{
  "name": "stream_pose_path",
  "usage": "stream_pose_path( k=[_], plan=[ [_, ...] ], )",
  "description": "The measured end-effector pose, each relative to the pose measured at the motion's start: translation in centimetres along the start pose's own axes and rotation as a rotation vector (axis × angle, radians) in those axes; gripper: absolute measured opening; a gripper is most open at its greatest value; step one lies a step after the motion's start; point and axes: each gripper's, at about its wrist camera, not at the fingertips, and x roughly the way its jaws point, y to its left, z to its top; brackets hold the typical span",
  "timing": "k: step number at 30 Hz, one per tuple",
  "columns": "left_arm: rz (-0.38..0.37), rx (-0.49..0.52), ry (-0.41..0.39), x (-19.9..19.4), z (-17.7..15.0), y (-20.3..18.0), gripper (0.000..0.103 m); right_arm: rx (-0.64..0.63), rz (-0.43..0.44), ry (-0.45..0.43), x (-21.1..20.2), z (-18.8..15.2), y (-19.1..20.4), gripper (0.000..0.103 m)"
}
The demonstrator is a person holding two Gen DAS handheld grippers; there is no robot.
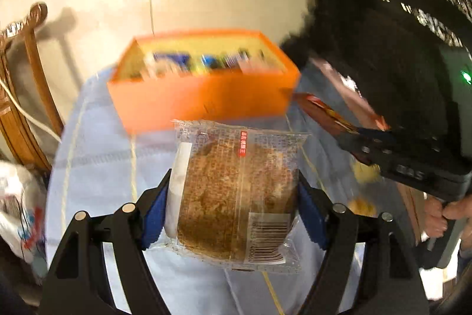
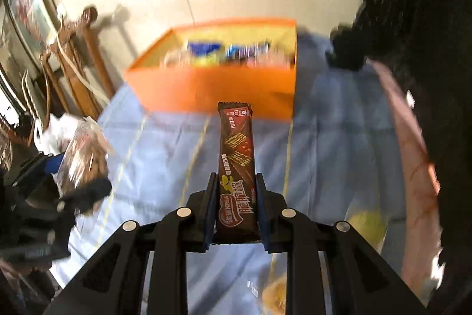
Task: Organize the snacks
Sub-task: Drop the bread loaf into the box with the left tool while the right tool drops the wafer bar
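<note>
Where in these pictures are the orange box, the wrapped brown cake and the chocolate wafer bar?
orange box (image 1: 203, 105): left wrist view, front wall.
wrapped brown cake (image 1: 236, 194): left wrist view, middle.
chocolate wafer bar (image 2: 237, 167): right wrist view, wrapper's middle.

A box (image 1: 203, 99) is set on the cloth-covered counter (image 1: 97, 167), with several packets (image 1: 206, 62) lying inside it. Before the box, a wrapped cake (image 1: 236, 191) is held between the left tool's (image 1: 233, 214) fingers, and to its right a wafer bar (image 2: 237, 167) is clamped in the right tool (image 2: 236, 211). A wooden chair (image 1: 26, 96) is placed left of the counter.
</note>
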Motion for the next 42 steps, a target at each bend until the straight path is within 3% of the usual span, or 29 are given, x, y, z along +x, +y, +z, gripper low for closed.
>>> stream_pose_path(
  k=[4,6,8,11,15,21,29,30,31,34,36,42],
  plan=[
    [-0.015,-0.035,-0.057,2.0,5.3,1.9,0.074,-0.053,-0.102,-0.081,-0.5,5.7,0.5,0.024],
    [0.067,-0.028,-0.072,3.7,8.0,2.5,0.074,-0.075,-0.167,-0.119,-0.1,8.7,0.7,0.024],
    [0.152,-0.040,-0.079,5.6,10.6,2.6,0.074,-0.040,-0.165,-0.130,0.9,11.1,0.3,0.024],
    [0.214,-0.094,-0.091,7.3,13.5,4.0,0.074,0.019,-0.206,-0.143,2.7,14.7,-0.2,0.024],
    [0.140,-0.204,-0.066,9.9,16.7,6.4,0.074,0.039,-0.177,-0.142,4.9,18.3,0.0,0.024],
    [0.193,-0.127,-0.040,11.8,17.8,6.5,0.074,0.032,-0.137,-0.124,6.8,20.1,0.7,0.024],
    [0.194,-0.091,-0.028,13.0,18.5,5.8,0.074,0.099,-0.126,-0.085,8.9,20.8,0.4,0.025],
    [0.195,-0.082,-0.028,13.3,18.6,5.8,0.077,0.105,-0.117,-0.102,8.9,20.9,0.3,0.040],
    [0.202,-0.051,-0.031,13.6,18.9,5.5,0.095,0.096,-0.122,-0.111,9.0,21.0,0.3,0.097],
    [0.268,-0.012,-0.072,13.5,19.3,4.9,0.099,0.086,-0.213,-0.147,8.6,21.1,0.1,0.099],
    [0.238,-0.008,-0.066,13.2,19.4,4.5,0.099,0.080,-0.217,-0.159,7.9,21.1,0.0,0.099],
    [0.258,0.058,-0.076,10.8,18.8,2.0,0.099,0.111,-0.218,-0.183,4.0,19.6,-1.2,0.099]
  ],
)
